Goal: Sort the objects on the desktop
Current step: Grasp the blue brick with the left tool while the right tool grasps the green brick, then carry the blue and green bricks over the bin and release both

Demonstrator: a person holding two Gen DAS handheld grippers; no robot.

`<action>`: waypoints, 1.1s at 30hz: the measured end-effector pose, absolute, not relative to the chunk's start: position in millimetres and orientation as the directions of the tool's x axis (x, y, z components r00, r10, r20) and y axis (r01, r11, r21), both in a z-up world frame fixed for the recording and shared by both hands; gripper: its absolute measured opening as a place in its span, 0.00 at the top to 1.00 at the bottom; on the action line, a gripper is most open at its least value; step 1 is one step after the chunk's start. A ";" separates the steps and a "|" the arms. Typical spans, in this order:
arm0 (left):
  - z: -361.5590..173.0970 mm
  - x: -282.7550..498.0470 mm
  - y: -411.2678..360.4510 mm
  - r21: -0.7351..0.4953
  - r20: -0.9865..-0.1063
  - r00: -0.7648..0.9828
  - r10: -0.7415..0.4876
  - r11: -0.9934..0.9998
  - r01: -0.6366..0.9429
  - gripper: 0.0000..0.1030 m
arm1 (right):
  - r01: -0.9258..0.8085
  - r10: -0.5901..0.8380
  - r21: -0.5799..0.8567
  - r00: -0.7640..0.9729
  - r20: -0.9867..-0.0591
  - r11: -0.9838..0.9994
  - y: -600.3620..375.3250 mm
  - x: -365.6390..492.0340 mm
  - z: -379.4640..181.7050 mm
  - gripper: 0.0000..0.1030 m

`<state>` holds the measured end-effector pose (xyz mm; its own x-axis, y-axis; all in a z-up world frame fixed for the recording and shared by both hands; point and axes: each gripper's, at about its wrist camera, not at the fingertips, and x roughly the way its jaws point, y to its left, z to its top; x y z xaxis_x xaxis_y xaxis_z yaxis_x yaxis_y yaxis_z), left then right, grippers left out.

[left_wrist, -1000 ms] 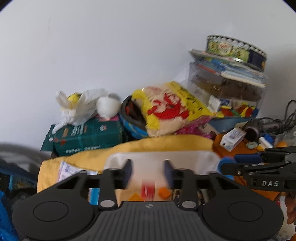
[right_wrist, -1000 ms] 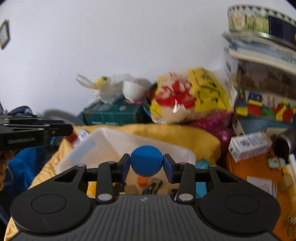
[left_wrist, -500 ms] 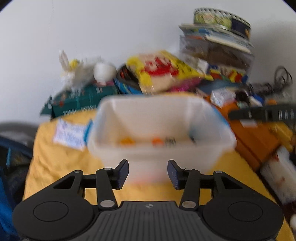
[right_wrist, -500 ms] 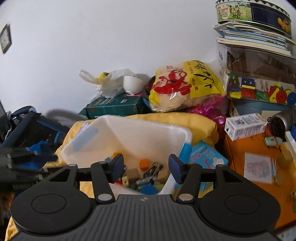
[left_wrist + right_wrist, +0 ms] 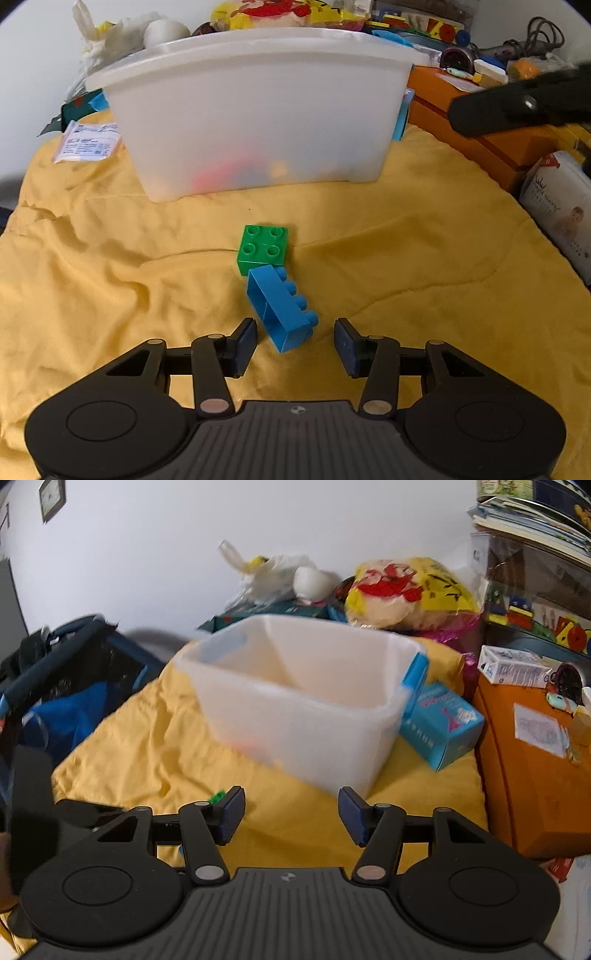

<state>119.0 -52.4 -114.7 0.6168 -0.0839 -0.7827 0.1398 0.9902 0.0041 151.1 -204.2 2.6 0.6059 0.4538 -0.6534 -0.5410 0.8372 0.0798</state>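
Observation:
A blue brick (image 5: 282,314) lies on its side on the yellow cloth (image 5: 110,277), one end just between the tips of my left gripper (image 5: 295,328). That gripper is open and its pads stand clear of the brick. A green brick (image 5: 263,249) sits studs up right behind the blue one, touching it. Further back stands the translucent white bin (image 5: 258,122) with coloured pieces dimly showing through its wall. My right gripper (image 5: 291,797) hovers before the bin (image 5: 306,716), its jaws opening with nothing between them. The green brick (image 5: 217,796) peeks past its left finger.
An orange box (image 5: 532,775) with small items on top borders the cloth on the right, and a blue carton (image 5: 443,723) leans by the bin. Bags, boxes and stacked tins crowd the wall behind. A dark blue bag (image 5: 66,709) sits off the cloth's left edge.
My right gripper let go of the blue ball over the bin, widened and pulled back. My left gripper dropped from above the bin to the cloth, where the two bricks came into view.

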 end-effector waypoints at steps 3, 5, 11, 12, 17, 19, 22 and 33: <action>-112.6 117.2 -43.9 0.003 -0.766 0.635 -0.100 0.987 0.159 0.70 | -0.556 0.453 0.067 0.594 -0.665 0.828 -198.1 146.4 -4.8 0.36; -109.4 117.4 -35.5 0.004 -0.758 0.647 -0.084 0.991 0.133 0.76 | -0.573 0.456 0.059 0.581 -0.674 0.817 -193.1 146.0 -11.1 0.36; -98.7 114.1 -16.1 -0.011 -0.740 0.668 -0.076 0.995 0.102 0.76 | -0.596 0.456 0.059 0.542 -0.707 0.801 -175.8 154.6 -34.2 0.36; -94.8 111.4 -13.8 -0.012 -0.733 0.676 -0.076 0.995 0.098 0.76 | -0.603 0.458 0.059 0.535 -0.710 0.796 -171.5 157.3 -38.2 0.36; -76.1 95.2 3.3 -0.023 -0.711 0.701 -0.053 0.998 0.052 0.76 | -0.677 0.479 0.011 0.509 -0.715 0.736 -138.4 170.2 -60.8 0.36; -68.9 88.8 11.8 -0.023 -0.705 0.708 -0.043 0.999 0.038 0.76 | -0.706 0.488 -0.005 0.494 -0.720 0.708 -123.7 174.9 -70.9 0.38; -58.3 80.0 21.7 -0.028 -0.697 0.716 -0.034 0.999 0.020 0.76 | -0.737 0.490 -0.031 0.479 -0.728 0.675 -104.9 180.4 -83.9 0.42; -6.1 94.4 28.2 -0.071 -0.623 0.782 -0.023 0.997 -0.026 0.76 | -0.710 0.573 0.077 0.496 -0.652 0.700 -133.0 172.2 -34.7 0.63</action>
<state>94.4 28.2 -6.1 0.7822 -0.0235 -0.6225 -0.0263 0.9972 -0.0707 172.2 -133.0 -34.7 0.4957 0.5735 -0.6523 -0.7096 0.7004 0.0765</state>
